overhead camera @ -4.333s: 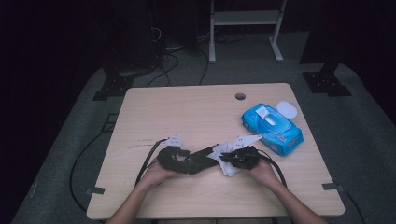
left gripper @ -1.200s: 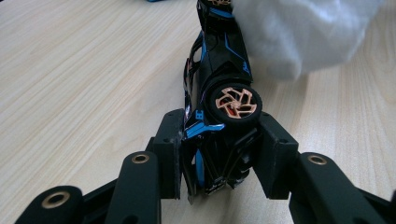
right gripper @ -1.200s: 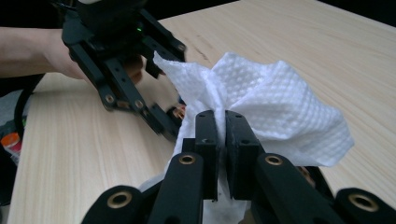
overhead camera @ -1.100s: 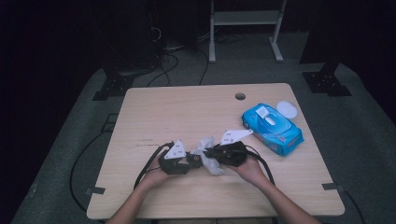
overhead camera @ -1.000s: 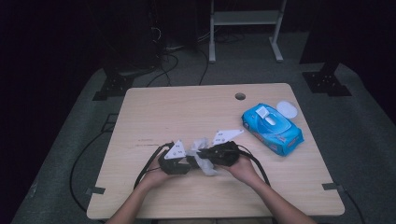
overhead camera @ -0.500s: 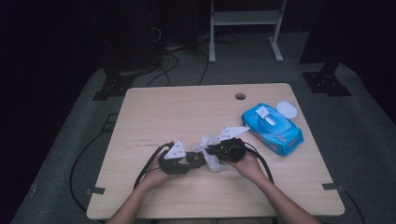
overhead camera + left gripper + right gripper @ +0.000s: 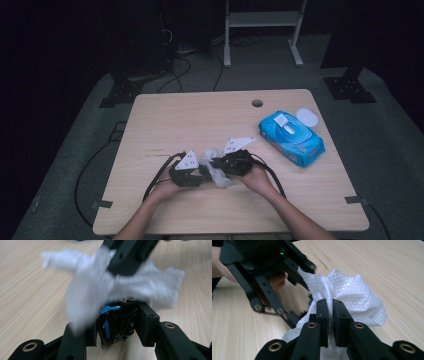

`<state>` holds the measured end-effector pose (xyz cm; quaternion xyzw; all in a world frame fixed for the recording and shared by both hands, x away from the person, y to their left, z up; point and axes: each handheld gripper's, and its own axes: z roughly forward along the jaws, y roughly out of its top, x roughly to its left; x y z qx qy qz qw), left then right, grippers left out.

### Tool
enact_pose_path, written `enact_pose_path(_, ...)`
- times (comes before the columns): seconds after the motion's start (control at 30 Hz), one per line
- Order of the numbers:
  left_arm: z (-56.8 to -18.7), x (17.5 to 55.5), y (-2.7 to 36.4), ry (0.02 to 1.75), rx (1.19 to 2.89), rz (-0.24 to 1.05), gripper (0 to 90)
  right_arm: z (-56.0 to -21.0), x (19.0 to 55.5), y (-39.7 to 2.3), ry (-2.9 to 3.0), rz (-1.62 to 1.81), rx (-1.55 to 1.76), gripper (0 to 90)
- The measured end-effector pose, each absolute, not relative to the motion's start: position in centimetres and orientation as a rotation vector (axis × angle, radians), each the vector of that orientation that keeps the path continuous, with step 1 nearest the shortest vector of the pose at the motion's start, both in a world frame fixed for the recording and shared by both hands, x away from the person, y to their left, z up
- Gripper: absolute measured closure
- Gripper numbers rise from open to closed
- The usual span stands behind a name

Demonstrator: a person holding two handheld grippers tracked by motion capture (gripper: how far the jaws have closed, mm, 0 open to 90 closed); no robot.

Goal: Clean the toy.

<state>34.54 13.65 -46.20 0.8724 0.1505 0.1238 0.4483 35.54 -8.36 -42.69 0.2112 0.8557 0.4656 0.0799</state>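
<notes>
Your two forearms come in over the near edge of the counter (image 7: 150, 125), and the white wet wipe (image 7: 216, 167) sits bunched between your two tools. It is a crumpled sheet with a dimpled, embossed surface (image 7: 352, 290), folded over itself, with loose corners sticking out to either side.

Your right hand-held gripper (image 7: 330, 322) is clamped on the wipe: its jaws stand almost together with a fold of the sheet pinched between the pads, and the rest of the wipe billows just beyond the tips. Your left hand-held gripper (image 7: 117, 322) is closed on a small black object with blue parts (image 7: 110, 317); what that object is I cannot tell. The wipe drapes over the top of it, touching the left jaws, and the other gripper's black jaw crosses it from above.

In the high view the two grippers meet nose to nose at the wipe. Farther out, well beyond your right hand-held gripper, lies a blue wet-wipe packet (image 7: 291, 139) with its white lid (image 7: 307, 117) beside it, and a cable hole (image 7: 257, 103) near the counter's far edge.
</notes>
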Motion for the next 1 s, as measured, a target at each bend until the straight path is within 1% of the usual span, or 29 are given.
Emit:
enact_pose_path(0.13,-46.2,34.5,13.7,0.369,2.163,0.309,57.9,-42.7,35.9,-10.7,2.524,1.346,0.693,83.5)
enact_pose_path(0.23,-46.2,34.6,13.6,0.366,2.164,0.311,57.8,-42.7,36.0,-11.5,2.515,1.345,0.722,83.4)
enact_pose_path(0.5,-46.2,34.5,13.6,0.367,2.163,0.314,57.9,-42.8,35.2,-8.4,2.555,1.399,0.631,83.4)
enact_pose_path(0.57,-46.2,34.5,13.7,0.362,2.167,0.313,57.9,-42.7,35.1,-8.3,2.559,1.384,0.620,83.4)
enact_pose_path(0.63,-46.2,34.5,13.7,0.362,2.167,0.314,57.9,-42.6,35.2,-8.9,2.551,1.369,0.631,83.5)
enact_pose_path(0.83,-46.2,34.5,13.7,0.361,2.168,0.315,57.9,-42.6,35.9,-13.0,2.491,1.346,0.750,83.4)
enact_pose_path(1.0,-46.2,34.5,13.6,0.361,2.168,0.316,57.9,-42.6,36.0,-15.2,2.468,1.330,0.799,83.5)
